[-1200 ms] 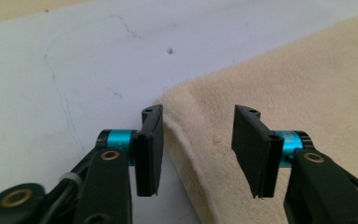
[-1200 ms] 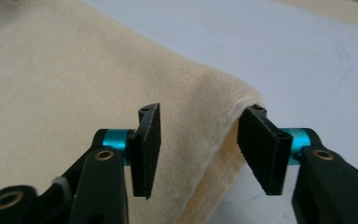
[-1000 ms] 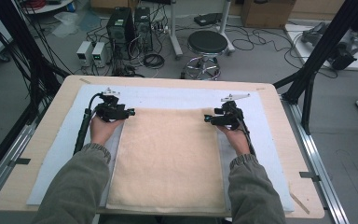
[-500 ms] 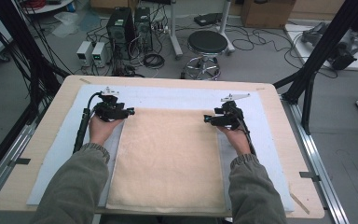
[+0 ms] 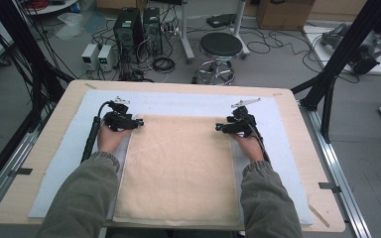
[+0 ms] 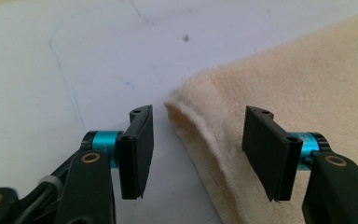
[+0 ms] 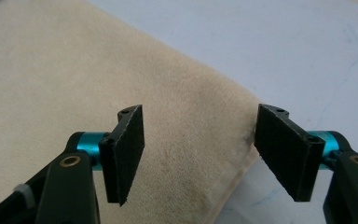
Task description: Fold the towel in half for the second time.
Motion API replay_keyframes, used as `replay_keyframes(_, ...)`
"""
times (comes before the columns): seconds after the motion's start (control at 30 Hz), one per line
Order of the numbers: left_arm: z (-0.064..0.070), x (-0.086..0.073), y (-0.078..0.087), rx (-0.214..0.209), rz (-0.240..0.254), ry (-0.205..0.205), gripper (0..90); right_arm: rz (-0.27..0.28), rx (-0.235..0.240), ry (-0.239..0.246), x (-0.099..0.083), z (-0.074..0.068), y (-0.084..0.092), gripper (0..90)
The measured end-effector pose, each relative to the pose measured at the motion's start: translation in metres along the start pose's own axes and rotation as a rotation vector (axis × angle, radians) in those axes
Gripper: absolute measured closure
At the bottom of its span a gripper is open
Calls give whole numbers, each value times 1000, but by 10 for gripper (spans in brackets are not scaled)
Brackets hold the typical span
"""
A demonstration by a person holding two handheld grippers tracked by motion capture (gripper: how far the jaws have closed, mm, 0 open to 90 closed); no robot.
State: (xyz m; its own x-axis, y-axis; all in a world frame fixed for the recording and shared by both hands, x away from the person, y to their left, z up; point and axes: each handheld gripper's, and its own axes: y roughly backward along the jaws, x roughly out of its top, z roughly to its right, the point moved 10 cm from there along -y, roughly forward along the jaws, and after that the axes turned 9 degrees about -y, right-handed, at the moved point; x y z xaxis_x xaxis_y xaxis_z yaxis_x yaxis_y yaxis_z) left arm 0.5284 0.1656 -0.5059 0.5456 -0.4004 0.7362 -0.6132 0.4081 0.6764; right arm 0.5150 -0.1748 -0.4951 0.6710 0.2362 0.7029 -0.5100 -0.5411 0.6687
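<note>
A cream towel (image 5: 178,163) lies flat on a pale blue-white mat (image 5: 188,101) on the wooden table. My left gripper (image 5: 140,122) rests at the towel's far left corner. In the left gripper view its jaws stand open astride that corner (image 6: 186,107), pads (image 6: 137,149) not touching the cloth. My right gripper (image 5: 218,127) sits at the towel's far right corner. In the right gripper view the jaws are open over the towel's corner (image 7: 223,121), with the edge lying between the pads (image 7: 284,144). Nothing is gripped.
The wooden table (image 5: 305,148) has bare margins around the mat. Behind it on the floor stand a round stool (image 5: 220,47), computer boxes (image 5: 134,25) and loose cables. Black frame posts (image 5: 337,64) rise at the right and left.
</note>
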Motion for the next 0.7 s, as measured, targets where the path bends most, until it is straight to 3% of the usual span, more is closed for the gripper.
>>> replay_keyframes(0.1, 0, 1, -1, 2, 5, -1, 458, -29, -1, -1, -4, 0, -7, 417)
replay_keyframes(0.17, 4, 1, -1, -25, 10, -17, 568, -53, 13, -7, -8, -3, -11, 471)
replay_keyframes(0.2, 5, 2, -1, -16, 10, -33, 589, -47, 8, 0, -7, -3, -12, 501)
replay_keyframes(0.3, 10, 3, -2, -62, 20, -21, 709, -54, 31, -12, -8, -4, -12, 657)
replay_keyframes(0.37, 11, 4, -1, -64, 21, -34, 791, -62, 61, -7, -8, -8, -12, 749)
replay_keyframes(0.53, 9, 6, 5, -65, 38, -49, 825, -40, 92, 17, -3, -14, -6, 793)
replay_keyframes(0.7, 11, 19, 22, -75, 106, -60, 826, 1, 134, 32, 5, -20, 8, 795)
